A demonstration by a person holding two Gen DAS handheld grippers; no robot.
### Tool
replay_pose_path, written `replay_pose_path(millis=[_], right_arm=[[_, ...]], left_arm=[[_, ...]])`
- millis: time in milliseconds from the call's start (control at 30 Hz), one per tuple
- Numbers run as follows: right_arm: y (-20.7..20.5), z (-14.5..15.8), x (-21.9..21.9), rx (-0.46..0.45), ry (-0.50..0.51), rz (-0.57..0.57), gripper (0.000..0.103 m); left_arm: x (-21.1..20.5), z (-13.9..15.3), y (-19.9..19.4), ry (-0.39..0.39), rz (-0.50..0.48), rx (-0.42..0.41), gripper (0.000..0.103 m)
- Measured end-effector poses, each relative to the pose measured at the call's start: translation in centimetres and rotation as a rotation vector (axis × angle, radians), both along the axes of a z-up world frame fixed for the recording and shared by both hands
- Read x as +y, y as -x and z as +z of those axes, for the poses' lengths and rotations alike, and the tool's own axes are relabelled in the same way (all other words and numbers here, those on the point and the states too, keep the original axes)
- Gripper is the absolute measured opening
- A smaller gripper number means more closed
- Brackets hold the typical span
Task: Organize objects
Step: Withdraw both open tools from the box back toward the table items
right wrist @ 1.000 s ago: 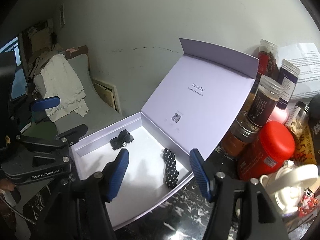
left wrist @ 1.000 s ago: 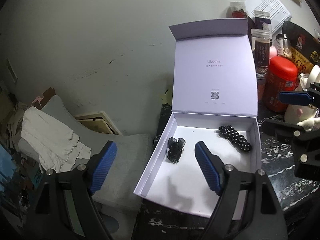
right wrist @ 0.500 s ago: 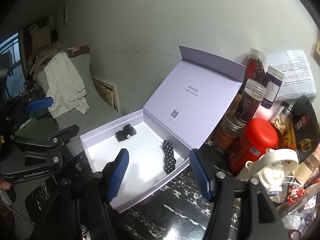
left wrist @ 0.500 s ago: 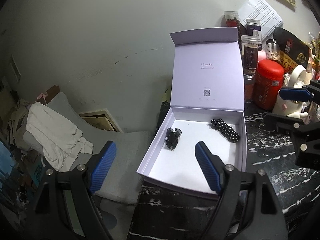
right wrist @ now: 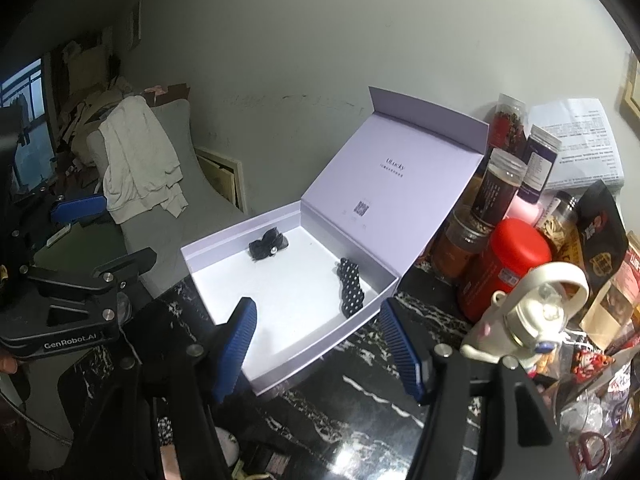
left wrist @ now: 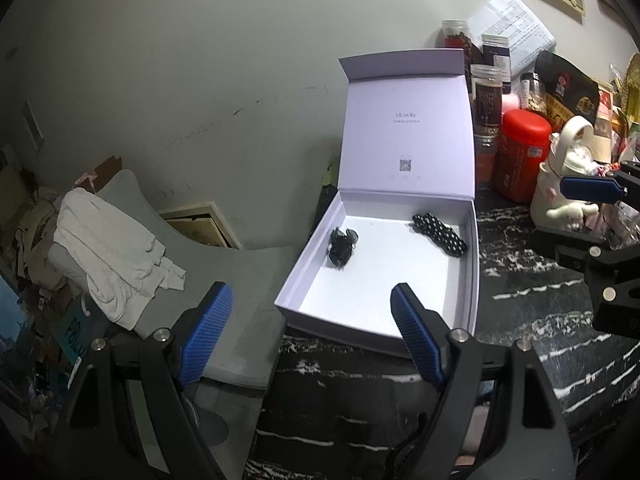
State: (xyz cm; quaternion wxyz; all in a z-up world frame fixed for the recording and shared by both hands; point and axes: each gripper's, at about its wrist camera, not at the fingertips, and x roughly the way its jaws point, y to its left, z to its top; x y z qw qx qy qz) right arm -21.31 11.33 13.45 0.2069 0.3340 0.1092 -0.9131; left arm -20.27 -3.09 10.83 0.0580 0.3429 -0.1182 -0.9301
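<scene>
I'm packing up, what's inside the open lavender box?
Inside the open box lie two things: a black bow clip and a black polka-dot hair tie. Its near wall hides a strip of floor.

One open lavender box (left wrist: 404, 148) sits on the table (left wrist: 532, 312), and two black hair accessories lie inside: one sheer bow (left wrist: 342, 245) and one polka-dot piece (left wrist: 440, 235). Beside it stand one red canister (left wrist: 520, 155), at least four clear jars, one white figurine bottle (left wrist: 566, 176) and one printed sheet (left wrist: 510, 24).
</scene>
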Motion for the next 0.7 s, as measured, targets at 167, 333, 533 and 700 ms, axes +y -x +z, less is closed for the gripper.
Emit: replay_pose_path(millis=[167, 333, 533, 700], right_arm=[[-1.1, -0.7, 0.1, -0.015, -0.003, -0.001, 0.065], [-2.4, -1.6, 0.4, -0.032, 0.002, -0.001, 0.065], [-3.4, -3.3, 0.9, -0.068, 0.010, -0.005, 0.065], [-4.1, -4.7, 1.1, -0.096, 0.011, -0.008, 0.065]], left_arm=[[0.2, -0.6, -1.4, -0.002, -0.010, -0.011, 0.081], [0.2, -1.3, -2.6, -0.013, -0.019, -0.023, 0.081], [0.3, -2.5, -4.0, -0.025, -0.033, -0.043, 0.081], [0.5, -3.9, -5.1, -0.036, -0.049, -0.069, 0.081]])
